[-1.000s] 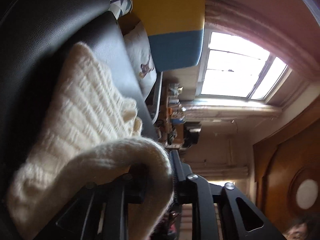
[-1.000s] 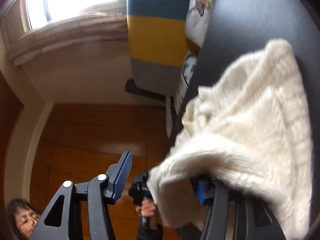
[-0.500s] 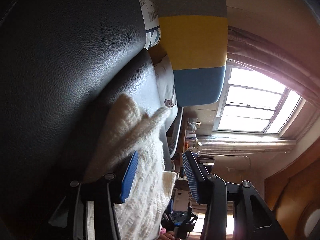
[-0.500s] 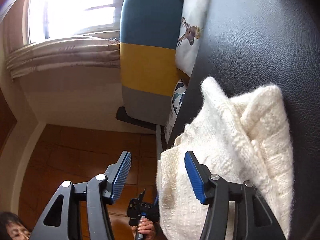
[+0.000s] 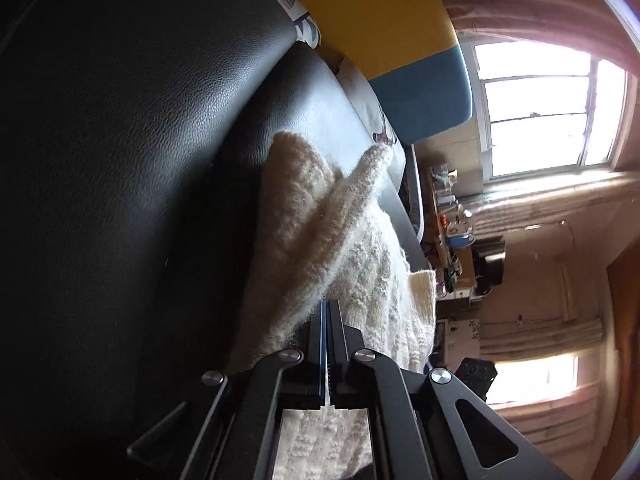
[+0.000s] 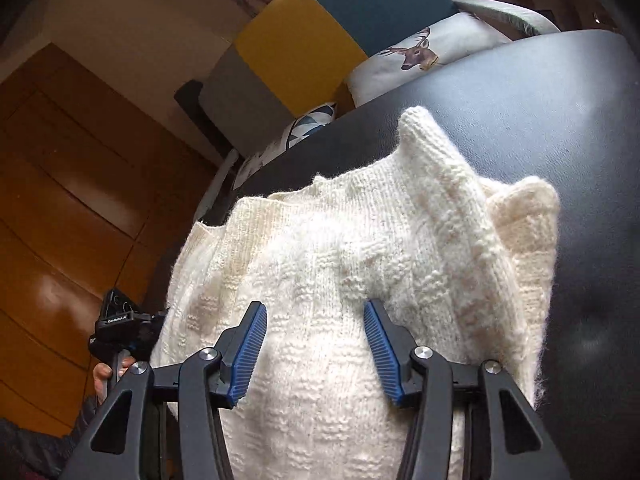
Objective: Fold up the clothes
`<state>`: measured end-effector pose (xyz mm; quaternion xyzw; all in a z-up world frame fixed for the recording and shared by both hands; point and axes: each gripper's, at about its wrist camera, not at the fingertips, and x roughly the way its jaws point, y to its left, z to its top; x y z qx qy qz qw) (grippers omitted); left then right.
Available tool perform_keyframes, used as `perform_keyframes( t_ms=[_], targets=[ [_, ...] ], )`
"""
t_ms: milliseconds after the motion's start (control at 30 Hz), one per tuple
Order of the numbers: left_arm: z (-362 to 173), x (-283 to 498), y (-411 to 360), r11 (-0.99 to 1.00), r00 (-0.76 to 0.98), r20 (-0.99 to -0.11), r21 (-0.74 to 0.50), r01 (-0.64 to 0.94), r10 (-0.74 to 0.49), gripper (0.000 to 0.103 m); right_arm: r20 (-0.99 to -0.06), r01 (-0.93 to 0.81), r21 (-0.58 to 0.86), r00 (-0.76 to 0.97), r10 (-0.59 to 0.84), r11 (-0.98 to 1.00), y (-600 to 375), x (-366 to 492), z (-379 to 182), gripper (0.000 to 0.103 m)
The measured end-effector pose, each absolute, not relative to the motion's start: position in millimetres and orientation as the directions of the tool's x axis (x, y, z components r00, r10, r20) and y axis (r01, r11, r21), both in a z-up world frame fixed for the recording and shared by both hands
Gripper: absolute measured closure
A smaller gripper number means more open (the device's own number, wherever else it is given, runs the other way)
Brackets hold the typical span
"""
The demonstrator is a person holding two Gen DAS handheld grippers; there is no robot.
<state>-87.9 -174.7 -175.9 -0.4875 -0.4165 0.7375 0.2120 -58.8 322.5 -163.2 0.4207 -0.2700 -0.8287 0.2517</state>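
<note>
A cream cable-knit sweater (image 5: 320, 220) lies folded on a black leather seat (image 5: 140, 120). My left gripper (image 5: 326, 308) is shut, its blue pads pressed together, and its tips sit at the near end of a raised fold. I see no cloth between them. In the right wrist view the same sweater (image 6: 360, 260) spreads out below my right gripper (image 6: 316, 344). That gripper is open just above the knit with nothing between its fingers. A hand (image 6: 102, 374) holds the other tool at the sweater's left edge.
The black seat (image 6: 540, 100) continues to the right of the sweater. Behind it stand a yellow, blue and grey cushion (image 6: 312, 40) and a deer-print pillow (image 6: 420, 52). Wooden panels (image 6: 60, 200) rise on the left. A window (image 5: 548, 108) and a cluttered shelf (image 5: 452, 216) lie beyond.
Both grippers let go of the sweater, which now lies on the seat. The left gripper opened and then shut again. The right gripper has swung over the knit and stays open.
</note>
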Motion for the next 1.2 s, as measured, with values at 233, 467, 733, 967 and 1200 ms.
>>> perform_keyframes(
  t_ms=[233,467,733,967,1200],
  targets=[
    [-108.4,-53.9,-150.8,-0.838,-0.576,-0.649,-0.530,-0.127,0.497,0.057,-0.589,0.133,0.649,-0.536,-0.605,-0.749,325.3,-28.8,-144.6,0.046],
    [-109.9,-91.1,-121.5,-0.929,-0.574,-0.732,-0.315,-0.192,0.367,0.054,-0.665,0.198,0.437,-0.586,-0.463,-0.877,296.9,-53.4,-119.4,0.045],
    [-137.2,-117.6,-87.7,-0.965,-0.528,-0.815,-0.135,-0.223,0.236,0.081,-0.768,0.174,0.321,-0.527,-0.363,-0.931,298.9,-69.3,-152.4,0.045],
    [-135.4,-142.5,-113.0,-0.976,-0.525,-0.825,-0.206,-0.068,0.210,0.085,-0.767,0.166,0.322,-0.532,-0.360,-0.932,292.6,-45.4,-159.0,0.045],
    [-69.7,-93.4,-97.6,-0.957,-0.697,-0.657,-0.177,-0.228,0.288,0.085,-0.711,0.163,0.364,-0.588,-0.386,-0.917,297.3,-39.7,-159.1,0.045]
  ],
)
